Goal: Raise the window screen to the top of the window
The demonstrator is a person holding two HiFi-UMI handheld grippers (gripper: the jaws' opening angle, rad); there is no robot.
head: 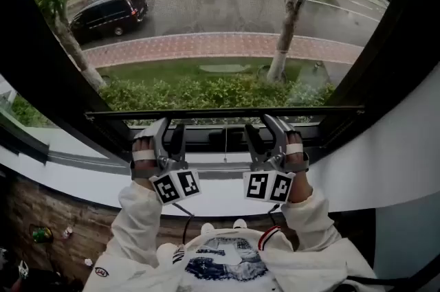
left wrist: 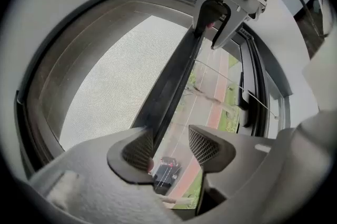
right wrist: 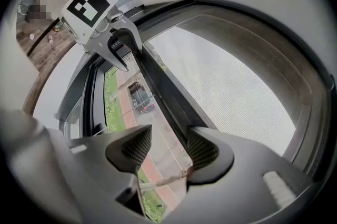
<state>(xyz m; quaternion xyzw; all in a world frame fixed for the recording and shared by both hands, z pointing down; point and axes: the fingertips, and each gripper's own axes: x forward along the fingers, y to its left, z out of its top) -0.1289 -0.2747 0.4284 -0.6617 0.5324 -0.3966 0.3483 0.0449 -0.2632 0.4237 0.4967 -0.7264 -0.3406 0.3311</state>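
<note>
The window screen (left wrist: 116, 80) has its mesh above your fingers. Its dark bottom bar (head: 227, 112) lies across both grippers, low in the window, so I judge most of the way to the top is not yet done.

On the left gripper (left wrist: 172, 148) the fingers stand apart. The bar runs along the inner edge of the upper finger, and only the street shows in the gap, so nothing is clamped. The right gripper (right wrist: 164, 148) is the same: fingers apart, the bar beside its upper finger, not squeezed. I cannot tell if the bar really touches the pads.

Because you hold the bar with open fingers, it can slip off them if you pull the grippers back toward you or let them tilt. If one gripper goes up faster than the other, the bar will probably tilt and jam in the side rails of the window frame (head: 48, 84). A fingertip that goes above the bar could press into the mesh and damage it.

Between your two grippers and a little below the fingers, a thin cord (head: 225, 143) hangs down; it may catch on a finger. Under your wrists is the white sill (head: 220, 201). Beyond the fingers, outside, you see a dark car (head: 110, 12) and a tree (head: 292, 16). Nothing stands in the way above the bar.
</note>
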